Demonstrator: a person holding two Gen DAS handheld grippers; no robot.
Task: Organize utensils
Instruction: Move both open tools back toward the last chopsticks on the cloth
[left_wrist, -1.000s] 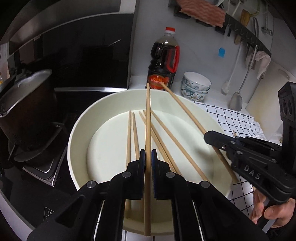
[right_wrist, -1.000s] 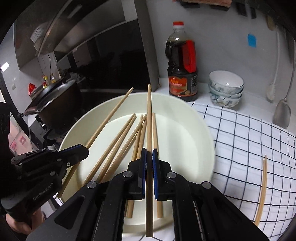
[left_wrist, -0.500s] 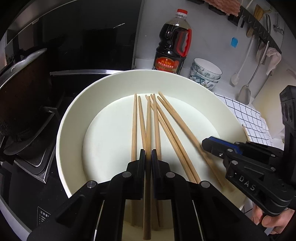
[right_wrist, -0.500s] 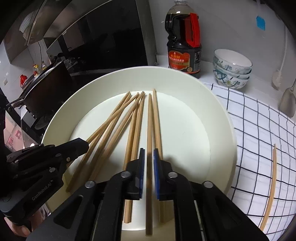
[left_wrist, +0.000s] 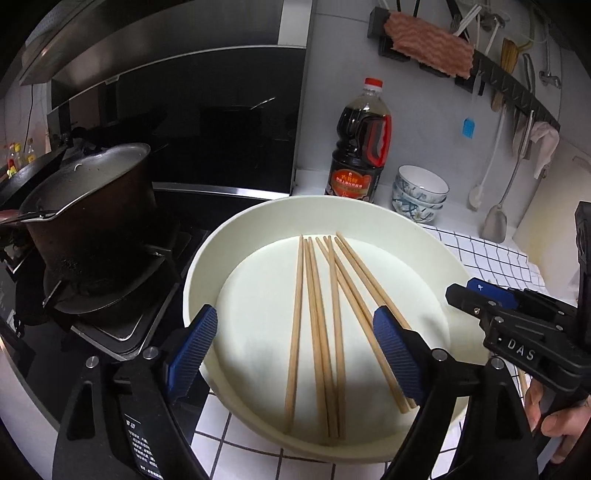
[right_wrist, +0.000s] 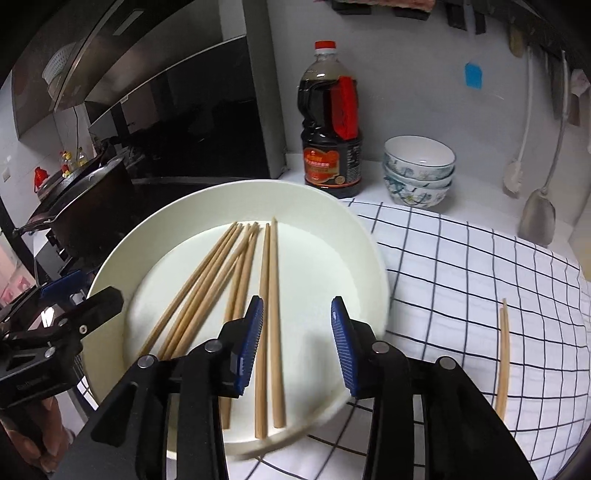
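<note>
A large cream plate (left_wrist: 207, 266) (right_wrist: 369, 251) sits on the counter and holds several wooden chopsticks (left_wrist: 334, 314) (right_wrist: 273, 295) lying roughly side by side. My left gripper (left_wrist: 295, 354) is open and empty, its jaws wide apart above the near part of the plate. My right gripper (right_wrist: 297, 343) is open and empty above the plate's near right side; it also shows in the left wrist view (left_wrist: 480, 295). A pair of chopsticks (right_wrist: 503, 354) lies on the checked cloth (right_wrist: 461, 266) to the right of the plate.
A dark pot (left_wrist: 92, 214) stands on the stove at the left. A soy sauce bottle (right_wrist: 330, 125) and stacked patterned bowls (right_wrist: 419, 170) stand behind the plate. A spatula (right_wrist: 537, 218) and other utensils hang on the wall at the right.
Both grippers have opened and let go of the chopsticks they held; those now lie in the plate. Both grippers have drawn back and up.
</note>
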